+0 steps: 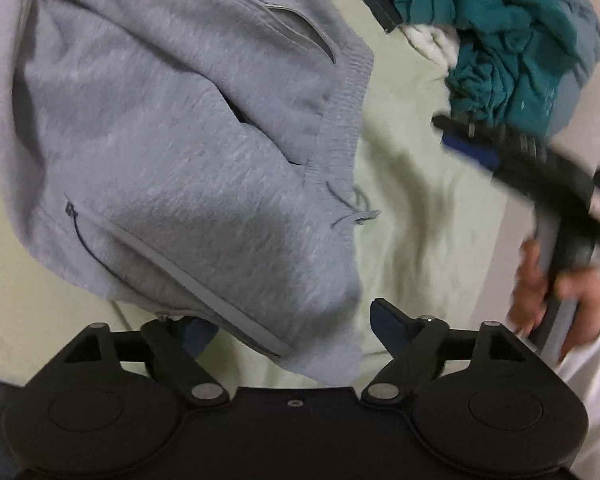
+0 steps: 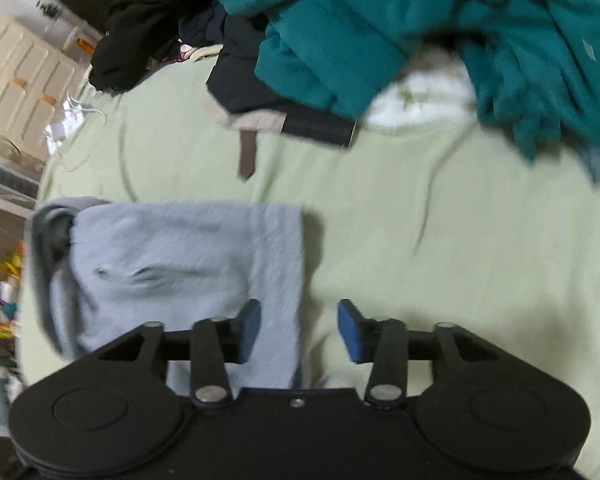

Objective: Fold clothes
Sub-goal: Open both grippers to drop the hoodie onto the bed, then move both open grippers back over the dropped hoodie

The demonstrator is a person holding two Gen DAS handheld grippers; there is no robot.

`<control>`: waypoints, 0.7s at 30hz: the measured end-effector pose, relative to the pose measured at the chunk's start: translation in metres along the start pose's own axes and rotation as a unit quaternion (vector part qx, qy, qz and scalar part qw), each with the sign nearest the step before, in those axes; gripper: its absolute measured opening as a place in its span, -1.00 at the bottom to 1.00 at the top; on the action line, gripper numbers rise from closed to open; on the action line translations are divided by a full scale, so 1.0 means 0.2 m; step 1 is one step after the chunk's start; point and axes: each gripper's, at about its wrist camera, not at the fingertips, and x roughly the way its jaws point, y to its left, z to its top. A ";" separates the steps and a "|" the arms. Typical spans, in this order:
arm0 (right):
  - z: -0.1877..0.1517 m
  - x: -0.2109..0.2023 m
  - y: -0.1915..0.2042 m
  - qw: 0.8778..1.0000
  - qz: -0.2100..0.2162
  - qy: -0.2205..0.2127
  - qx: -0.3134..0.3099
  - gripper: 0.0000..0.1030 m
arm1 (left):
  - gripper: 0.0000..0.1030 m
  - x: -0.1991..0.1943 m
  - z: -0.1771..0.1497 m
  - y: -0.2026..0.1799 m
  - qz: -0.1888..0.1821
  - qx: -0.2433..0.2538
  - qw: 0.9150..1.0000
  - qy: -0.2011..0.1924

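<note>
Pale green bedsheet (image 2: 420,240); grey sweatpants (image 1: 172,152) left, teal pile (image 2: 380,32) top. Left gripper (image 1: 292,320) and right gripper (image 2: 299,330) both spread, pinching nothing. White cabinet (image 2: 20,80) upper left.

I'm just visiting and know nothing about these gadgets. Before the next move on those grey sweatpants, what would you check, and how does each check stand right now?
1. Left gripper open, fingers not pinching cloth: ok.
2. Right gripper open, nothing pinched: ok.
3. Grey sweatpants lying on the green sheet: ok.
4. Sweatpants neatly folded: cannot tell; the pictures are blurred and the left edge looks bunched.
5. Teal clothes pile apart from the sweatpants: ok.
6. Drawstring tucked in: not ok, it hangs out at the waistband.
</note>
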 end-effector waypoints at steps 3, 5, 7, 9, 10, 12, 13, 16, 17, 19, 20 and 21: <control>-0.21 -0.03 -0.01 0.999 0.024 0.025 0.038 0.52 | 0.84 -0.05 -0.02 -0.01 -0.011 -0.003 1.000 0.011; -0.34 -0.01 -0.02 0.996 0.034 0.041 0.066 0.52 | 0.85 -0.12 -0.05 0.00 -0.009 0.000 1.000 0.013; -0.44 0.00 -0.04 0.992 0.047 0.053 0.104 0.53 | 0.86 -0.17 -0.08 0.00 -0.006 0.005 1.000 0.006; -0.52 0.02 -0.07 0.987 0.058 0.057 0.136 0.65 | 0.87 -0.23 -0.10 0.01 -0.001 0.011 1.000 -0.010; -0.59 0.05 -0.08 0.983 0.063 0.055 0.162 0.69 | 0.87 -0.27 -0.11 0.02 0.002 0.013 1.000 -0.021; -0.68 0.09 -0.11 0.975 0.080 0.056 0.202 0.75 | 0.87 -0.35 -0.13 0.06 0.022 0.007 0.998 -0.053; -0.71 0.11 -0.12 0.969 0.096 0.061 0.219 0.75 | 0.87 -0.39 -0.13 0.09 0.033 0.003 0.997 -0.068; -0.77 0.17 -0.13 0.947 0.173 0.070 0.263 0.68 | 0.87 -0.48 -0.18 0.15 0.062 -0.010 0.992 -0.105; -0.77 0.17 -0.12 0.948 0.174 0.062 0.259 0.55 | 0.87 -0.53 -0.17 0.19 0.078 -0.012 0.989 -0.128; -0.76 0.15 -0.09 0.956 0.159 0.043 0.245 0.21 | 0.87 -0.57 -0.16 0.23 0.099 -0.009 0.983 -0.154; -0.76 0.14 -0.08 0.957 0.153 0.036 0.242 -0.16 | 0.87 -0.60 -0.15 0.26 0.116 -0.007 0.978 -0.171; -0.75 0.13 -0.07 0.959 0.147 0.029 0.239 -0.51 | 0.87 -0.62 -0.14 0.29 0.133 -0.006 0.973 -0.189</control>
